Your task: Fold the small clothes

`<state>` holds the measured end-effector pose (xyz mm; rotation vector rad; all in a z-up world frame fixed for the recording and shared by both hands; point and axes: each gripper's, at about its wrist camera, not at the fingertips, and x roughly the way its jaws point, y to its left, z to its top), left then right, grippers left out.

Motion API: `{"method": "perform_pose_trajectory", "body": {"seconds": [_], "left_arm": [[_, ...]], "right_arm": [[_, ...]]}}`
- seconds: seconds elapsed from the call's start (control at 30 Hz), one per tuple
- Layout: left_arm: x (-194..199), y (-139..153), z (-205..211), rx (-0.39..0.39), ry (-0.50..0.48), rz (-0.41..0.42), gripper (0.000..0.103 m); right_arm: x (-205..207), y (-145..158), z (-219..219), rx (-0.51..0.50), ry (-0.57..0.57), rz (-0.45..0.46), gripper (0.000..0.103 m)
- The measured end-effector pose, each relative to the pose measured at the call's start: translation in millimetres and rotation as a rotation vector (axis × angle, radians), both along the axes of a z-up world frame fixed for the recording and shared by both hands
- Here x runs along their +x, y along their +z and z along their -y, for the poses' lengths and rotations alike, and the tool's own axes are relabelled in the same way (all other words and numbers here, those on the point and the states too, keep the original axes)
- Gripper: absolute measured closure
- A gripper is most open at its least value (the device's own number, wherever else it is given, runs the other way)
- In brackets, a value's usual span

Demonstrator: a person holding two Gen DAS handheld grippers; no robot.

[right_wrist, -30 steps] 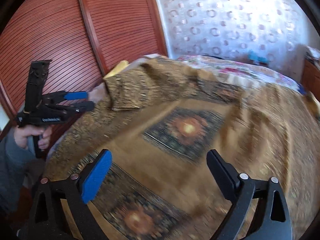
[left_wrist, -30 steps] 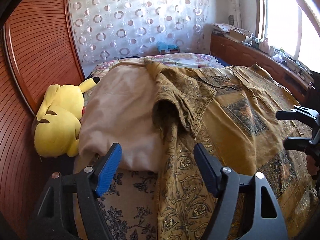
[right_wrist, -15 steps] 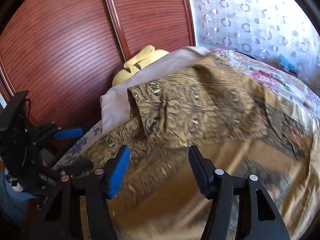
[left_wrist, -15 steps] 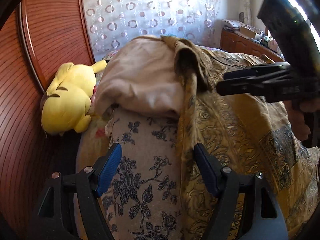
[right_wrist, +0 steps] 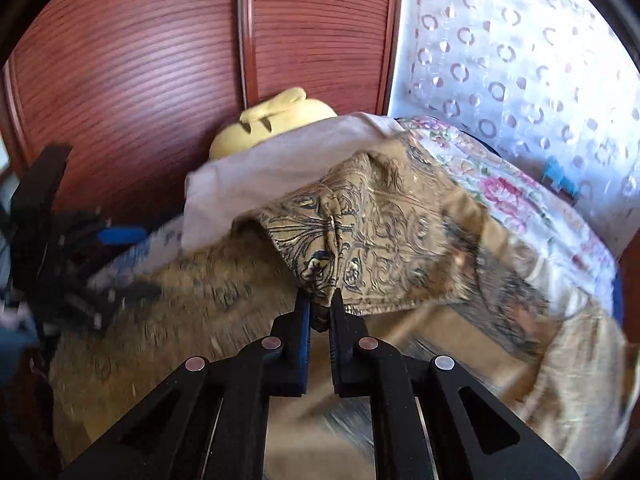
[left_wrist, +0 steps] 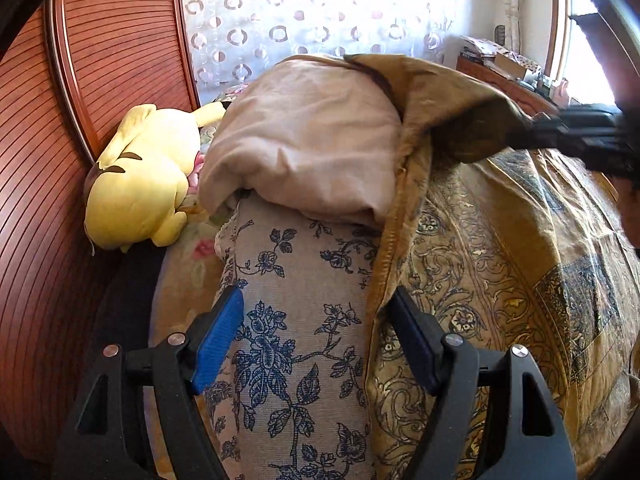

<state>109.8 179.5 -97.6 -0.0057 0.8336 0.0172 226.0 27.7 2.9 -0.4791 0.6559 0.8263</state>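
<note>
two grippers in view. my right gripper (right_wrist: 320,300) has its jaws pinched nearly together on a bunched corner of the mustard-gold patterned shirt (right_wrist: 380,240), fabric visibly trapped between the pads and lifted off the bed. in the left wrist view the same gripper (left_wrist: 520,138) comes in from the right edge, holding that raised flap up so its underside shows.

my left gripper (left_wrist: 316,328) is wide apart, nothing between the blue pads (left_wrist: 218,334). it hovers low over the blue floral bedsheet (left_wrist: 296,320) at the near edge of the bed, right finger sitting just at the shirt's hemmed left edge, contact unclear. from the right wrist it shows as a blurred black shape (right_wrist: 80,240) at the left.

shirt lies spread over the right part of the bed, with dark square medallion prints (left_wrist: 580,300) toward the right edge. its upper left portion drapes against a beige folded blanket (left_wrist: 312,152), which sits on the floral sheet further back.

yellow plush toy (left_wrist: 140,184) lies at the bed's left edge, against the reddish slatted wooden doors (left_wrist: 120,60). white curtain with ring pattern (left_wrist: 320,20) hangs behind the far end of the bed.
</note>
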Motion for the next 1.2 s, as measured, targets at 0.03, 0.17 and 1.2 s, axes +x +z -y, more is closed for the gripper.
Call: {"method": "perform_pose_trajectory", "body": {"seconds": [0.03,0.17,1.2], "left_arm": [[0,0,1,0.004,0.003,0.0,0.027],[0,0,1,0.021,0.014,0.005,0.027],[-26,20,24,-0.036,0.027,0.113,0.1]], "right_arm": [[0,-1,2,-0.022,0.01,-0.021,0.091],[-1,-13,7,-0.005,-0.019,-0.018,0.065],[127,-18,8,0.181,-0.408,-0.026,0.095]]}}
